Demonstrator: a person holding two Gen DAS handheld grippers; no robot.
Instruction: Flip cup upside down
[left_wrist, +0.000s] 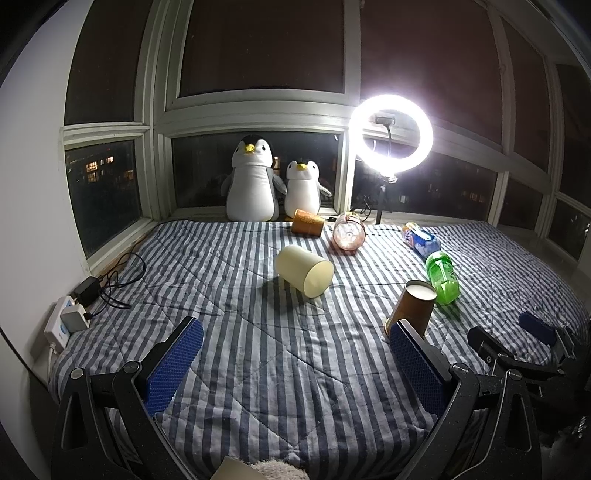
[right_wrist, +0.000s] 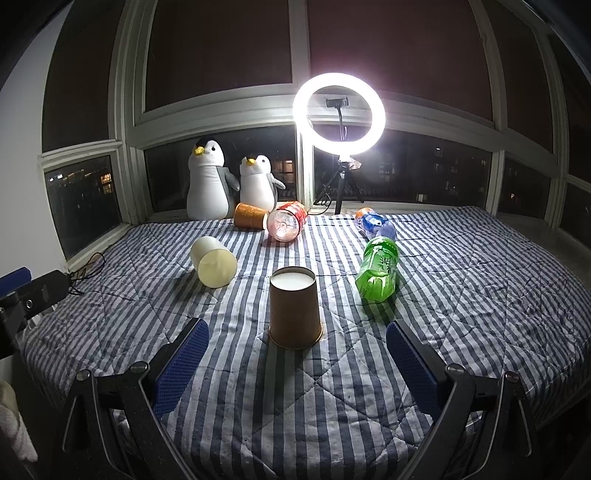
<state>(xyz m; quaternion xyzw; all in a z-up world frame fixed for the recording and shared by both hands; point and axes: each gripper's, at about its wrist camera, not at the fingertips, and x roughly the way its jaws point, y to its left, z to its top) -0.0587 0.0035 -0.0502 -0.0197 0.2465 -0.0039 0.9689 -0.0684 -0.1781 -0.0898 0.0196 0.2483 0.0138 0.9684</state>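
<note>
The brown paper cup stands on the striped bed with its wide mouth down and its white bottom up. So the flip looks done, or nearly so. The cup sits just in front of the right hand-held gripper, in line with the gap between its blue fingers. Those fingers are wide apart and hold nothing. The next move, I think, is just to pull back without bumping the cup, as it is light and the bed is soft.

The left hand-held gripper is low over the bed, to the left of the cup, fingers wide apart too. A cream cup lies on its side, farther left.
</note>
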